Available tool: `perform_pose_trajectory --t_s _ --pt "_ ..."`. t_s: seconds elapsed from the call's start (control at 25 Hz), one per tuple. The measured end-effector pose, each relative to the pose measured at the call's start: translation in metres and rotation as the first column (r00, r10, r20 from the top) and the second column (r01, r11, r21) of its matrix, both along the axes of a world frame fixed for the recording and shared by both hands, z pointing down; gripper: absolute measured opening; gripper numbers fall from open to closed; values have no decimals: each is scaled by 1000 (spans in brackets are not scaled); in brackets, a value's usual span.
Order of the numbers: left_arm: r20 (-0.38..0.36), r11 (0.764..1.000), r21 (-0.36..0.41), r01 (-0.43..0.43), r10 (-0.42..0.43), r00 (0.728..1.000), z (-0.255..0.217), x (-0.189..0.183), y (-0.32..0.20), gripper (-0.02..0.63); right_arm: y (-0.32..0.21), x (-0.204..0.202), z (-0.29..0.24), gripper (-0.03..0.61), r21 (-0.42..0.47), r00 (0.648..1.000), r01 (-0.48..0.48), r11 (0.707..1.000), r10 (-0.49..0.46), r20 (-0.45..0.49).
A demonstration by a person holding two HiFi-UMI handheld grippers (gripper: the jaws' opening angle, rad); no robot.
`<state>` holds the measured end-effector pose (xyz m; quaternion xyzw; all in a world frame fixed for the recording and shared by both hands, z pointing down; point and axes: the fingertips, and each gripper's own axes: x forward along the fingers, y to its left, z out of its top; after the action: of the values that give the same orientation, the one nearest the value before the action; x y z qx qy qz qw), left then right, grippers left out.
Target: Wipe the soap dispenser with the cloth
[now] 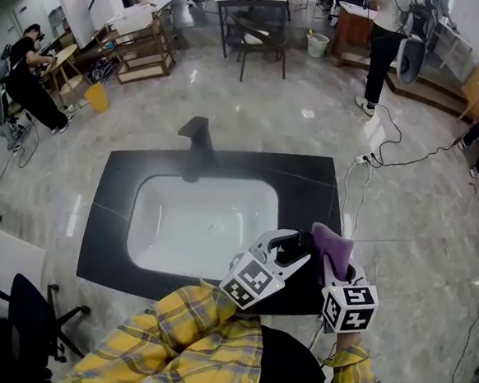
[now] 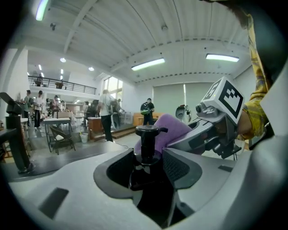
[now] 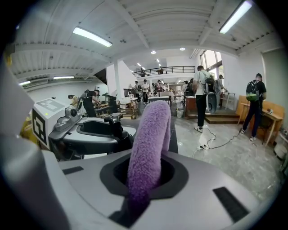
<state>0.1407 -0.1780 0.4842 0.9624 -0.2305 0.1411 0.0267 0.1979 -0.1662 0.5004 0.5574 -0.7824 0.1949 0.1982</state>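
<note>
A black pump soap dispenser [image 1: 288, 245] stands up between the jaws of my left gripper [image 1: 296, 254], over the front right of the black counter [image 1: 111, 193]. In the left gripper view the dispenser [image 2: 146, 148] fills the gap of that gripper [image 2: 146, 167], and the pads sit against its body. My right gripper [image 1: 338, 270] is shut on a folded purple cloth [image 1: 332, 250]. The cloth [image 3: 148, 143] sticks up out of the jaws just right of the dispenser [image 3: 114, 124]. From the left gripper view the cloth [image 2: 174, 127] lies right behind the pump head.
A white basin [image 1: 204, 217] is set into the counter, with a black faucet [image 1: 196, 134] at its far edge. Cables and a power strip [image 1: 366, 159] lie on the floor to the right. An office chair [image 1: 23, 318] stands at the lower left. People work at tables farther off.
</note>
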Motion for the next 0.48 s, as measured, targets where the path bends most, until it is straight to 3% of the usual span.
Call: perform_pose_trajectory --t_s 0.24,0.48 --pt "-10 991 -32 -128 128 992 0 2 2 186 5 -2 0 37 -2 1000 16 1000 -16 1" --pt "-35 960 -58 -273 271 962 0 1 4 186 7 -3 -3 37 -4 999 34 999 -34 2"
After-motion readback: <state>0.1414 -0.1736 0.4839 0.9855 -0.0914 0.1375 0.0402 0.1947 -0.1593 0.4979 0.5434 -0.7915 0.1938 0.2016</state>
